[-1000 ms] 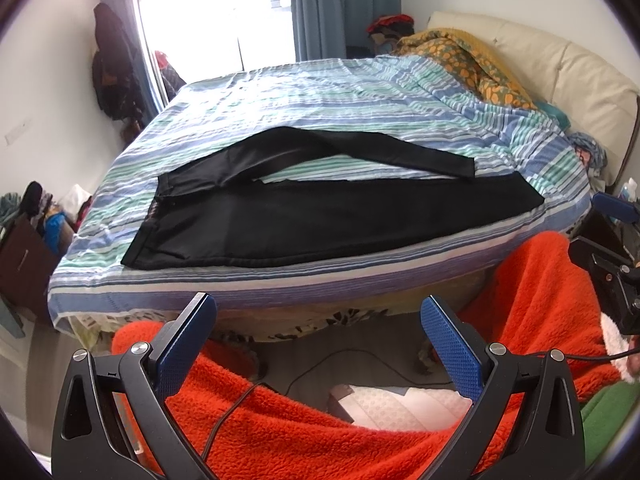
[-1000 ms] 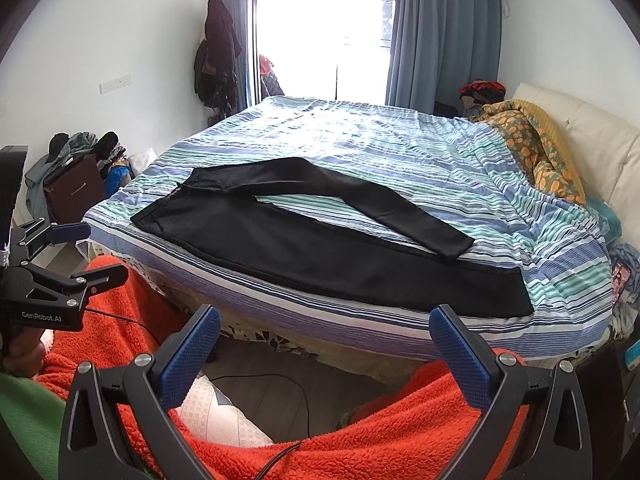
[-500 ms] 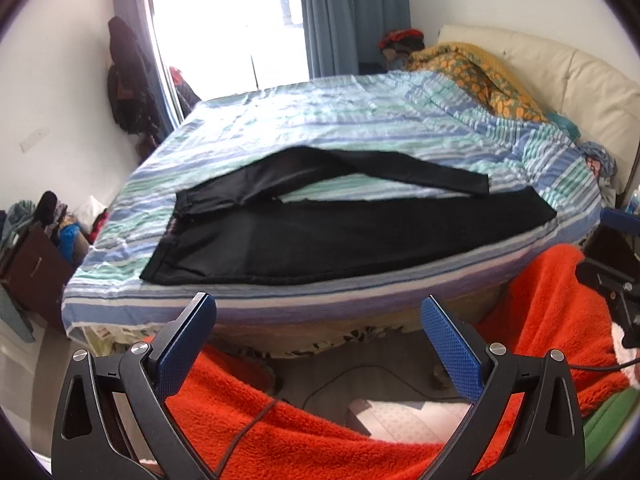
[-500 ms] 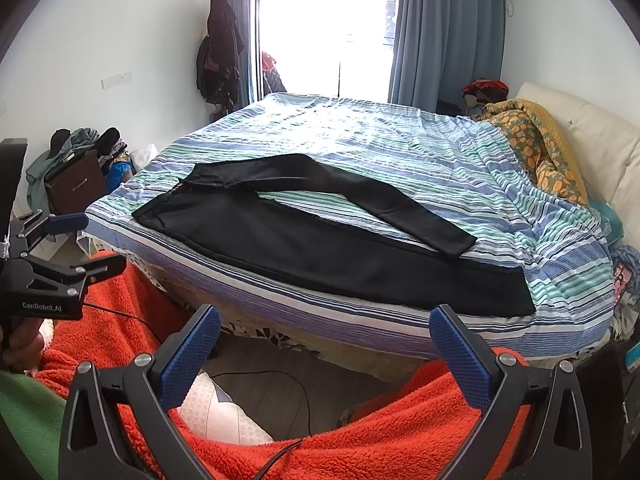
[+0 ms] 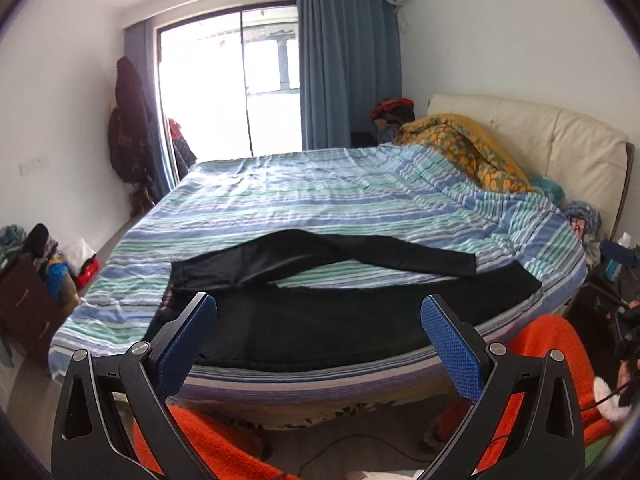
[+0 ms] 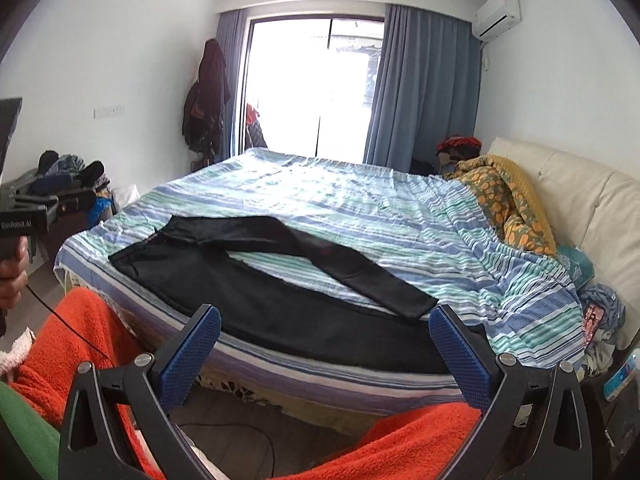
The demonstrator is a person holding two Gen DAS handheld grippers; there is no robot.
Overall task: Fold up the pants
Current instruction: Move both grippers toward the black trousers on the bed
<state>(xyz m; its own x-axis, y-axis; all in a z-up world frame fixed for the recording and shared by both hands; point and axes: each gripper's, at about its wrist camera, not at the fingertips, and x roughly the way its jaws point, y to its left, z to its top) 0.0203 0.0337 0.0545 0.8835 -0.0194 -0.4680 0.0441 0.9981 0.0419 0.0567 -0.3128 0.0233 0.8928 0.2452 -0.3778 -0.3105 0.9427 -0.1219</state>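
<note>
Black pants (image 5: pixel 320 320) lie spread on the striped bed (image 5: pixel 320 204), waist to the left, one leg along the near edge and the other angled across toward the right (image 6: pixel 352 272). My left gripper (image 5: pixel 318 334) is open and empty, held in front of the near bed edge over the lower leg. In the right wrist view the pants (image 6: pixel 280 304) lie the same way, and my right gripper (image 6: pixel 326 350) is open and empty before the near edge, near the leg ends. The left gripper's body (image 6: pixel 28 212) shows at the far left, held by a hand.
A yellow patterned quilt (image 5: pixel 460 152) is bunched by the cream headboard (image 5: pixel 560 148) on the right. Orange fleece-clad legs (image 6: pixel 80 344) fill the foreground. A dresser with heaped clothes (image 5: pixel 28 280) stands left of the bed. A cable (image 6: pixel 224 432) lies on the floor.
Both grippers have tilted upward and moved closer to the bed, so the pants now sit right between the fingers. Both stay open; the pants have not moved.
</note>
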